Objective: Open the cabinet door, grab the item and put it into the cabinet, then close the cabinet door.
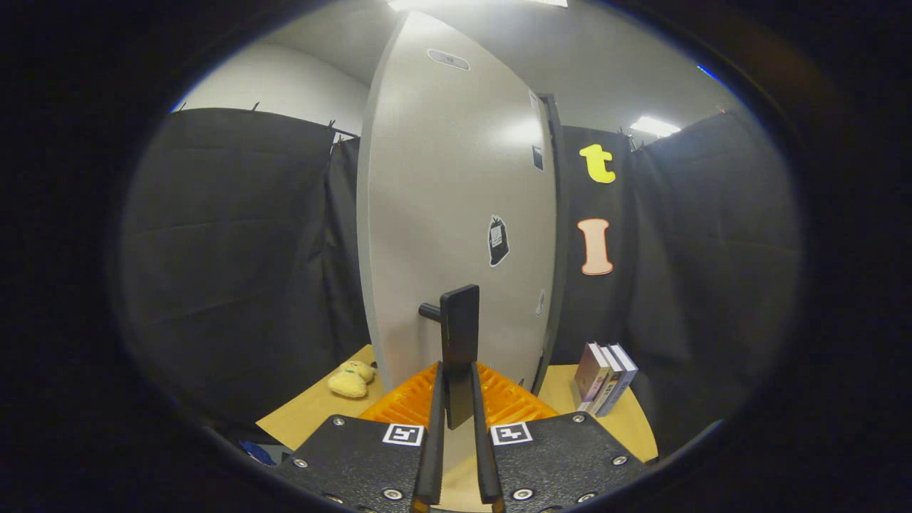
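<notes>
The hand-held gripper (458, 399) has its two fingers drawn close together and clamped on the dark flat handle (459, 335) of the cabinet door (456, 214), the handle's lower end sitting between them. The grey door stands edge-on just ahead, swung partly out, with a small sticker (498, 241) on its face. It blocks the cabinet's inside, so nothing there can be made out. To the left of the door, on the wooden counter (313, 413), lies a yellow plush toy (350, 379), well apart from the fingers. An orange ribbed tray (420, 402) sits at the door's foot, partly hidden behind the gripper body. To the right of the door, a few books (605, 377) stand leaning together on the counter.
</notes>
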Available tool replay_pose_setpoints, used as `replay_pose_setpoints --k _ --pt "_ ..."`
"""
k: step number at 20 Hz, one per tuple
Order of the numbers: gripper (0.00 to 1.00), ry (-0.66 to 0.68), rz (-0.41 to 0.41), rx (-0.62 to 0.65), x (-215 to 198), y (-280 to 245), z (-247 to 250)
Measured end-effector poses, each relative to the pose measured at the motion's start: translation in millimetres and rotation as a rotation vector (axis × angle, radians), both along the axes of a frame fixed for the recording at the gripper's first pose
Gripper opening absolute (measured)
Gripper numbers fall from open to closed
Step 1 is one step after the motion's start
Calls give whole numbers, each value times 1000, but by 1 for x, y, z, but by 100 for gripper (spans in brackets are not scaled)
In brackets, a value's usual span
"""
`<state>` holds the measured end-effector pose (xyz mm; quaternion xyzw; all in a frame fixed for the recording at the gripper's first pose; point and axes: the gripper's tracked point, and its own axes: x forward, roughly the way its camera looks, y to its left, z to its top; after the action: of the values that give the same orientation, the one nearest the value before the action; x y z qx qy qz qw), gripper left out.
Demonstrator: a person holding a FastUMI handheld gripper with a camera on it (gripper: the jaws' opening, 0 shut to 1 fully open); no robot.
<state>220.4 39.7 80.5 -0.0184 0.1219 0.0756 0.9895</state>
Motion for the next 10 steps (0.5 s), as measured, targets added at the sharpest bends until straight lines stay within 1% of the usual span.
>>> replay_pose_setpoints --k 2,10 --pt "20 -2 -34 -14 -3 -5 1" --pt "20 -4 -180 25 -12 -43 3"
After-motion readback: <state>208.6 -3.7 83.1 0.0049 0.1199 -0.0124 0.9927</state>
